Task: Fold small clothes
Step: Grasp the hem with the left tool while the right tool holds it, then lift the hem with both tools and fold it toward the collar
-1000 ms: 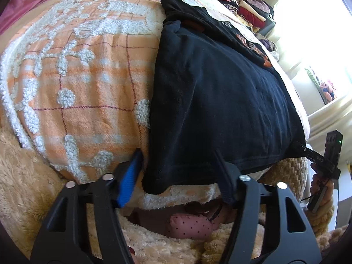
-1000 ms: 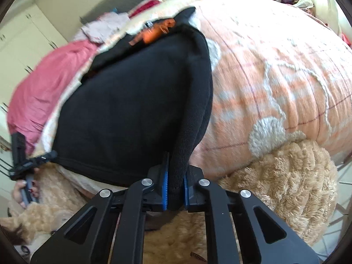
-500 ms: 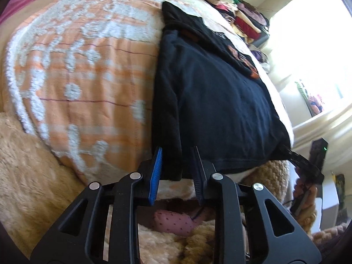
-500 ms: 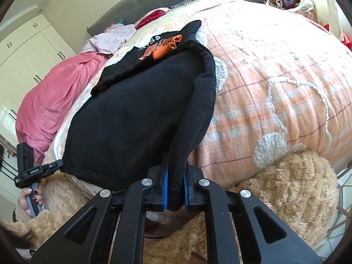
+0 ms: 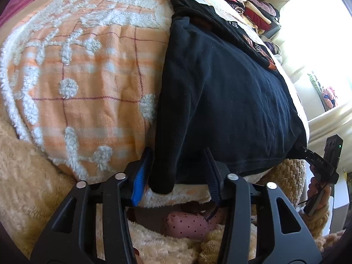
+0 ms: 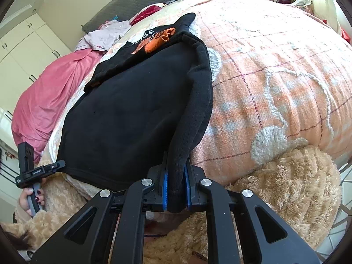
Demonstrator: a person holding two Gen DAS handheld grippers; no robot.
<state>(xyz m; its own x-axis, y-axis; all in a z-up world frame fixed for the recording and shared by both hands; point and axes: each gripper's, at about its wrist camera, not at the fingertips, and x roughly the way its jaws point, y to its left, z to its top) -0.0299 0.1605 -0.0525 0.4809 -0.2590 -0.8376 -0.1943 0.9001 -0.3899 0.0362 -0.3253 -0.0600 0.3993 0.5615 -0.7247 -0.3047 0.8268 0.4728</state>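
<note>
Now, garment: your black sweatshirt [image 5: 220, 92] lies flat on the orange-and-white checked bedspread [image 5: 88, 77], its hem at the bed's near edge and its orange-printed part at the far end.
Left gripper: your left gripper [image 5: 176, 173] sits at 6 o'clock in its own view, jaws parting; the near-left corner of the sweatshirt hangs between them, just beside the blue pad, and the other pad stands clear of the cloth.
Left corner: it droops over the bedspread's fringe, closer to the 9 o'clock finger than to the 3 o'clock one.
Right gripper: your right gripper [image 6: 177, 189] is clamped on the sweatshirt's near-right corner, both blue pads pressed against a thick roll of black fabric.
Right edge: from that grip the folded side edge of the garment runs up toward 12 o'clock, raised slightly off the bedspread.
Across views: from the left wrist camera the right gripper shows at 3 o'clock, at the hem's far corner; from the right wrist camera the left gripper shows at 9 o'clock, at the opposite hem corner, with your hand [image 6: 30, 200] around its handle.
Surroundings: a pink blanket [image 6: 48, 101] lies at 10 o'clock of the sweatshirt in the right wrist view; a tan fluffy throw [image 6: 286, 184] lies below the bed edge.
Far end: stacked clothes [image 5: 246, 2] sit at 1 o'clock in the left wrist view.
</note>
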